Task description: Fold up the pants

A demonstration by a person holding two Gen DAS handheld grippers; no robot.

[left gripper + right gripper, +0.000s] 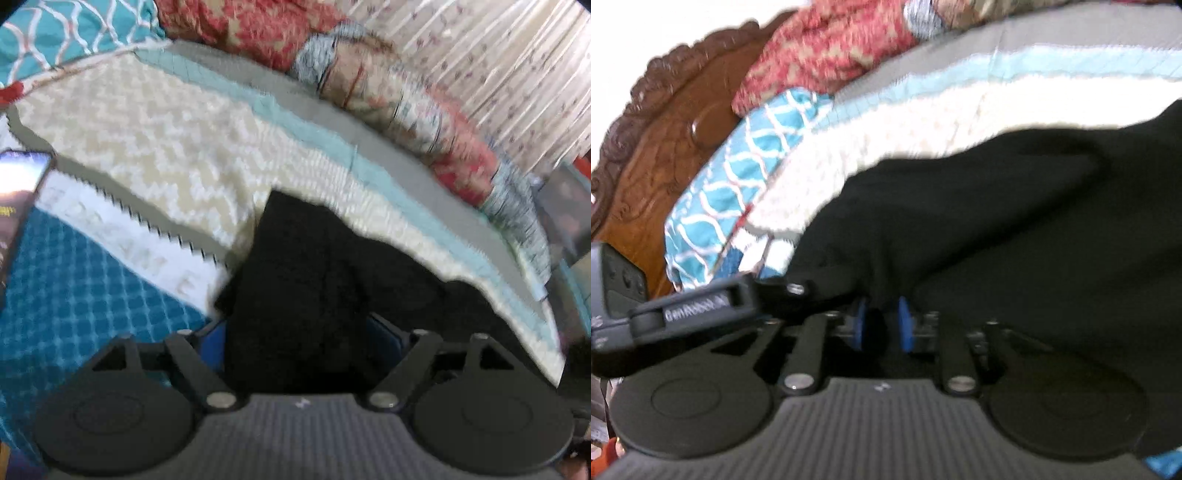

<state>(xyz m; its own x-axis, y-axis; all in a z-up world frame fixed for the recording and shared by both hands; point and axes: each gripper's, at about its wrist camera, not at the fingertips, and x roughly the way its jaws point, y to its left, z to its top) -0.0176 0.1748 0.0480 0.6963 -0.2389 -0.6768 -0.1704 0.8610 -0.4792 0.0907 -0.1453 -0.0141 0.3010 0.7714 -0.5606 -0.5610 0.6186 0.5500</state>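
Observation:
The black pants lie bunched on a cream zigzag-knit blanket on a bed. In the left wrist view my left gripper has its jaws wide apart; the dark cloth fills the gap and partly covers the blue pads, and no pinch shows. In the right wrist view the pants spread across the right half. My right gripper has its blue pads close together on a small fold of the black cloth. The left tool's body comes in from the left and touches the same edge of the pants.
A carved wooden headboard stands at the left. A teal lattice pillow, a red floral quilt and a rolled patchwork quilt line the far side. A phone lies at the left edge on blue bedding. A curtain hangs behind.

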